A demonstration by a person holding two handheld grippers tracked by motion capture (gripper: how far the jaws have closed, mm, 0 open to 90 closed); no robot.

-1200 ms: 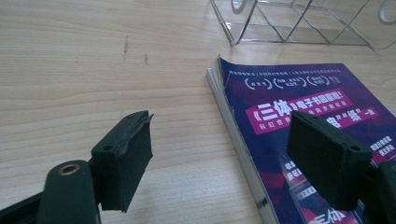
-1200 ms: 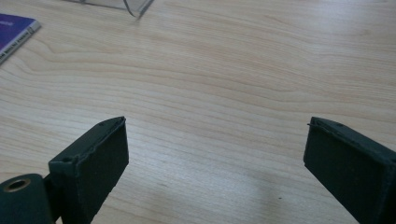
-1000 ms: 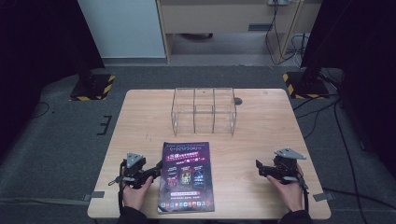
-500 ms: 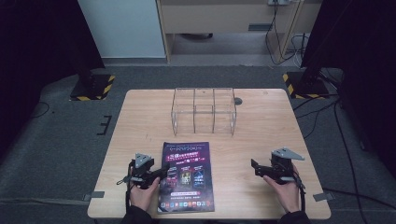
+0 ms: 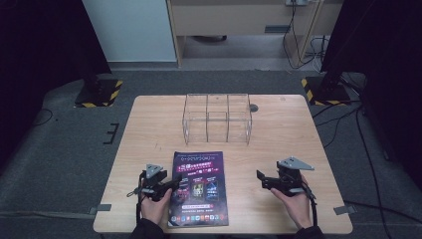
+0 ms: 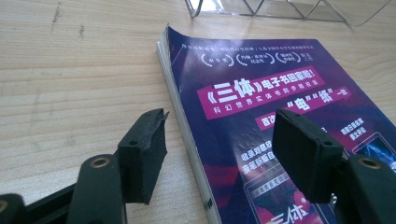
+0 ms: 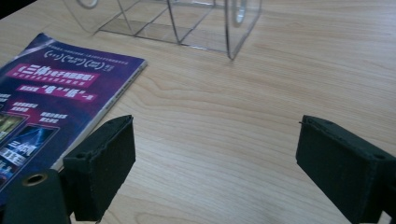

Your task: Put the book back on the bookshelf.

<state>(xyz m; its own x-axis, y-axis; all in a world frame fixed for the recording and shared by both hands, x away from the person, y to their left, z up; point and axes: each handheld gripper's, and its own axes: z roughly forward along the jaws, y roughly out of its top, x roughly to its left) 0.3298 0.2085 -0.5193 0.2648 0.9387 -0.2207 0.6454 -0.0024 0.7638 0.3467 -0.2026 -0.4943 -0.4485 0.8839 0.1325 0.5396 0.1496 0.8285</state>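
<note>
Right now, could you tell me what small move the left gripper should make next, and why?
Probably ease the left gripper forward and shut it on the magazine: its jaws, which have just been closing, straddle the near left edge without pressing it.

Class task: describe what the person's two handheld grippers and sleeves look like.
Both the left gripper and the right gripper are black, each with two blocky black jaws with brass-coloured pivot pins. A grey three-cornered plate tops each one, and a thin black cable trails from each. The sleeves look dark.
</note>
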